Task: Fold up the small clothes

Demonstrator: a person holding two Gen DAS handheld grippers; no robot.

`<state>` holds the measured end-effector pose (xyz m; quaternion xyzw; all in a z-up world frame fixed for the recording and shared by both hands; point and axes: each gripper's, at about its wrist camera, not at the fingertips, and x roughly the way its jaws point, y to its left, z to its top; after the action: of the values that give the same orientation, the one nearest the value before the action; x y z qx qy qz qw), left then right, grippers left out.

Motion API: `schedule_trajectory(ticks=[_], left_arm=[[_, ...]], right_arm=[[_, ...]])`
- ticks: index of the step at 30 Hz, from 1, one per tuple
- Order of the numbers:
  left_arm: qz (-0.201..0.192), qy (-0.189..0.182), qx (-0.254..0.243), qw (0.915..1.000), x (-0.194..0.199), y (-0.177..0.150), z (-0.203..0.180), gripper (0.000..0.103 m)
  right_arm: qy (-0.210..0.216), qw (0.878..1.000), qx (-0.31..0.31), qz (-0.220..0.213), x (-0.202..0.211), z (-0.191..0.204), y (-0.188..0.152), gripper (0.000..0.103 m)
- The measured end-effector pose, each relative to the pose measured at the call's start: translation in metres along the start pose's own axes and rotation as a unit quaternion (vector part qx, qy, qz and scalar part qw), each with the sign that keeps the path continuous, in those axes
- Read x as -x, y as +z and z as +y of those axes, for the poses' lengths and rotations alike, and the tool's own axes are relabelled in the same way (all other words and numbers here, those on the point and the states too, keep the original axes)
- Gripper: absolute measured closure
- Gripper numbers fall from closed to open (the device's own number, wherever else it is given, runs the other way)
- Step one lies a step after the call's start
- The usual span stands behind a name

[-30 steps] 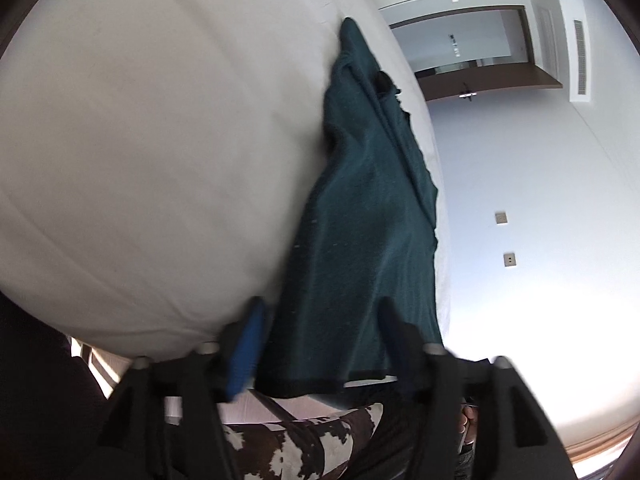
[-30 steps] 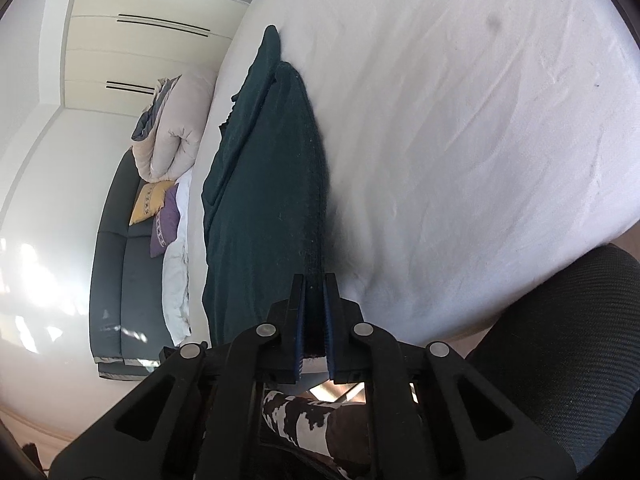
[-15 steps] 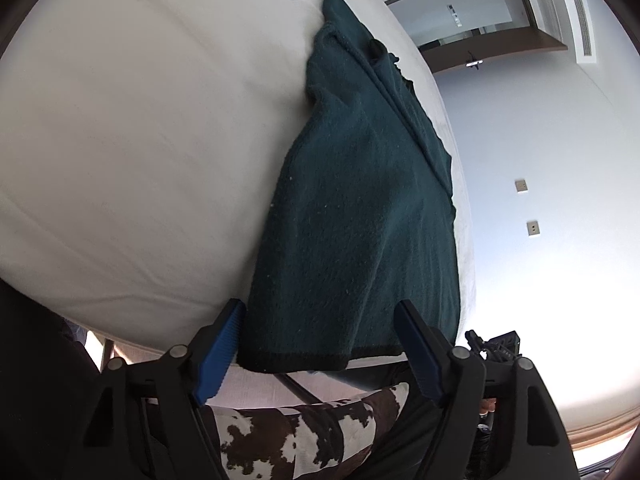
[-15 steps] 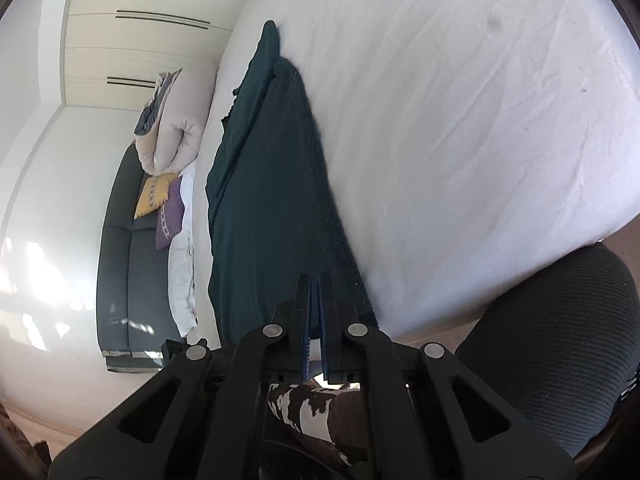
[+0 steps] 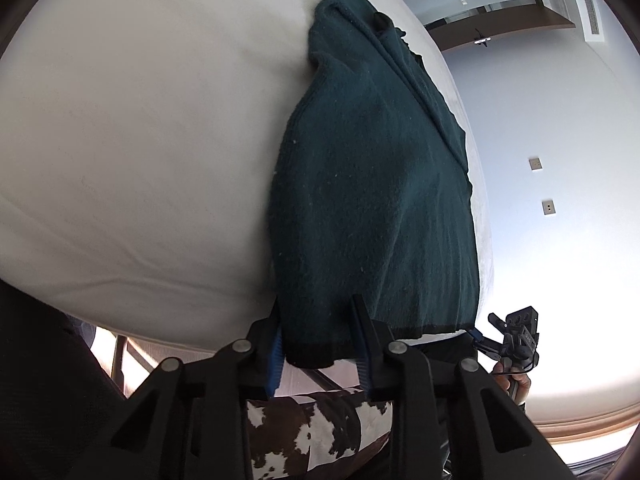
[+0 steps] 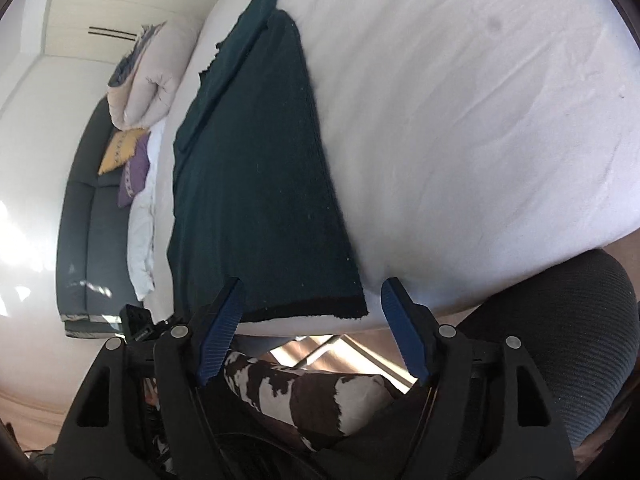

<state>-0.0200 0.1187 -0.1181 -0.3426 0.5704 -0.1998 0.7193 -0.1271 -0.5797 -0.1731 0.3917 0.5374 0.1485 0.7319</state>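
A dark green knitted garment (image 5: 372, 180) lies lengthwise on the white bed (image 5: 140, 140), its black-edged hem hanging at the near edge. My left gripper (image 5: 316, 306) straddles the hem's left corner. Its jaws are closing with the cloth between them, and the pads do not clamp it. The right wrist view shows the same garment (image 6: 256, 180) on the bed (image 6: 460, 120). There my right gripper (image 6: 313, 280) has its jaws opening on either side of the hem's right part without touching it. The right gripper (image 5: 516, 332) also shows small at the hem's far corner.
A dark sofa (image 6: 80, 220) with yellow and purple cushions and a rolled duvet (image 6: 148, 80) stands beyond the bed's far side. A dark fabric chair (image 6: 560, 320) is at the right. The person's cow-patterned trouser leg (image 6: 312, 396) is below the bed edge.
My right gripper, which was shut on the hem, has opened and let it go. The left jaws have narrowed around the hem's left corner.
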Motion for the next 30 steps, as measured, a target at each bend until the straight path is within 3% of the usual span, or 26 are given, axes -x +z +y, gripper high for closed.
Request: schedule_trajectory(ticks=[2,6,11,20,30], left_arm=[[-0.002,0.000,0.003,1.0000,0.001,0.000,0.001,0.075],[-0.008,0.002,0.014,0.9999,0.002,0.000,0.005,0.091],[-0.016,-0.003,0.009,0.9998,0.005,0.000,0.002,0.095],[-0.066,-0.063,0.025,0.9955,0.034,0.006,0.002,0.096],[-0.107,-0.120,0.017,0.9869,0.058,0.019,-0.023,0.096]], right_arm=[[0.002,1.000,-0.009,0.012,-0.008,0.000,0.004,0.045],[0.004,1.000,-0.010,0.017,-0.016,-0.001,0.005,0.070],[0.011,1.000,-0.026,0.003,-0.013,-0.015,0.000,0.093],[0.036,0.997,-0.027,-0.058,0.015,-0.012,-0.003,0.096],[0.102,0.988,-0.020,-0.117,0.048,0.022,0.011,0.097]])
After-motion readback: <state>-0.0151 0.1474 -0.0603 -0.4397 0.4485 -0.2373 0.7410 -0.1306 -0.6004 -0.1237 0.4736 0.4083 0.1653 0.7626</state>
